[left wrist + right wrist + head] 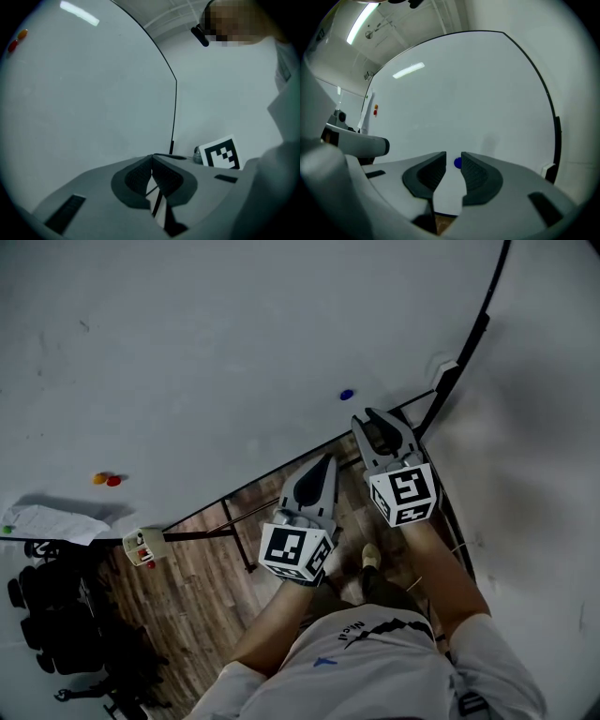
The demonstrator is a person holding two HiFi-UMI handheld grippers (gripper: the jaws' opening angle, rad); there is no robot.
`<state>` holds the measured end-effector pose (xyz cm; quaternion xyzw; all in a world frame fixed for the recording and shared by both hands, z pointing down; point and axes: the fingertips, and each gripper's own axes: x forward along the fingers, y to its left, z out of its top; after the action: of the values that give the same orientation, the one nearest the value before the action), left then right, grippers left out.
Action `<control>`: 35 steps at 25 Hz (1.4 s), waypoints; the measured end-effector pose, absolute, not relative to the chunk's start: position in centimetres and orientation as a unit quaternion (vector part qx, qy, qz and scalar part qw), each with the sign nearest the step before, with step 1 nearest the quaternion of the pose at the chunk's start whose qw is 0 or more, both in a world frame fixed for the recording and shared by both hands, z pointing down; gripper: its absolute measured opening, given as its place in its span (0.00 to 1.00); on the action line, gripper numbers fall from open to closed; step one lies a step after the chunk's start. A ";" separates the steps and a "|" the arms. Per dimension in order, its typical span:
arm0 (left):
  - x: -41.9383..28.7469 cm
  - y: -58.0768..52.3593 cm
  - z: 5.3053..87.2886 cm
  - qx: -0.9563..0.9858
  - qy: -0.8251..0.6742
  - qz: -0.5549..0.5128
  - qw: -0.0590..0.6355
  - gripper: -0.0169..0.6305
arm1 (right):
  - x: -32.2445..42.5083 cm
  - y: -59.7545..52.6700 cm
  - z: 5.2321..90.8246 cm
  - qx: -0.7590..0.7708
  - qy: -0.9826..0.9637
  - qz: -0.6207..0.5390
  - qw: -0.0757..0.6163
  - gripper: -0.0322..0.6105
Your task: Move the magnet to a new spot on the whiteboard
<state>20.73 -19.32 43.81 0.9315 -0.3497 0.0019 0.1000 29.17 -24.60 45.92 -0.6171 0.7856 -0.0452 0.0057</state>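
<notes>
The blue magnet (346, 395) was seen on the whiteboard (234, 352), just beyond the narrowly parted, empty jaws of the right gripper (453, 157). The left gripper (152, 157) had its jaws pressed together. Much bare board was left on the left side, while the black frame (556, 136) was near on the right.

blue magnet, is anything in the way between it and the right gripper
Nothing visible does. The blue magnet sits on the whiteboard straight ahead of the right gripper and shows through the gap between its parted jaws, which do not grip it yet. The board around the magnet is bare, so moving it to a new spot looks unobstructed.
</notes>
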 end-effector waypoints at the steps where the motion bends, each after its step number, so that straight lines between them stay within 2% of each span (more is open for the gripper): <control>1: 20.8 -19.6 43.9 0.931 -0.352 0.001 0.099 0.05 | 29.2 -25.3 46.4 -0.617 0.785 -0.047 0.004 0.19; 16: 19.9 -21.2 46.3 0.916 -0.381 0.021 0.120 0.05 | 28.7 -30.3 50.3 -0.624 0.779 -0.064 -0.011 0.27; 35: 18.8 -21.2 46.7 0.911 -0.392 0.029 0.123 0.05 | 28.9 -31.0 50.3 -0.643 0.763 -0.063 -0.016 0.25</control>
<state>18.76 -21.19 46.68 0.9113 -0.3918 0.0294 0.1234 28.95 -31.00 50.26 -0.6434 0.7627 -0.0634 -0.0159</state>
